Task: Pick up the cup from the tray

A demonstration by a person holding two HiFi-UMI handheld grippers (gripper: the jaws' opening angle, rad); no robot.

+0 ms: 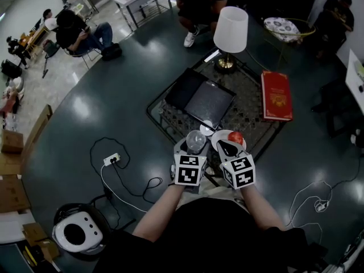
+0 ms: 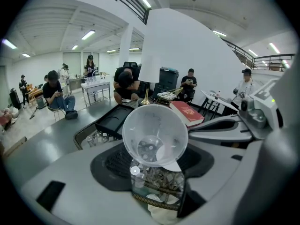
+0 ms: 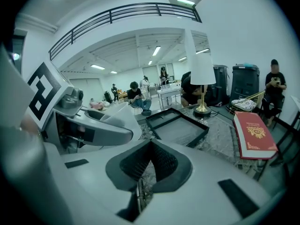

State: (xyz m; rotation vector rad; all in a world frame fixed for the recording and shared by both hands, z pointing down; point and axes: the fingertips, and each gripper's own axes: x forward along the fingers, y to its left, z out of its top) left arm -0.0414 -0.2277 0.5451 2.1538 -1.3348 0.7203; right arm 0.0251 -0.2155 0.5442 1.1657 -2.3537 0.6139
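1 empty clear cup [image 2: 153, 136] sits clamped in left gripper [image 1: 194, 150].

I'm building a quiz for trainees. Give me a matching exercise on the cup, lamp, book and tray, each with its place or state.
Things
1. cup
2. lamp
3. book
4. tray

Places or states
a. red, lying flat at the table's right side in the head view
b. black, mid-table
c. clear, held in the left hand-held gripper
d. standing upright at the table's far edge

Pairs: 1-c, 2-d, 3-a, 4-b
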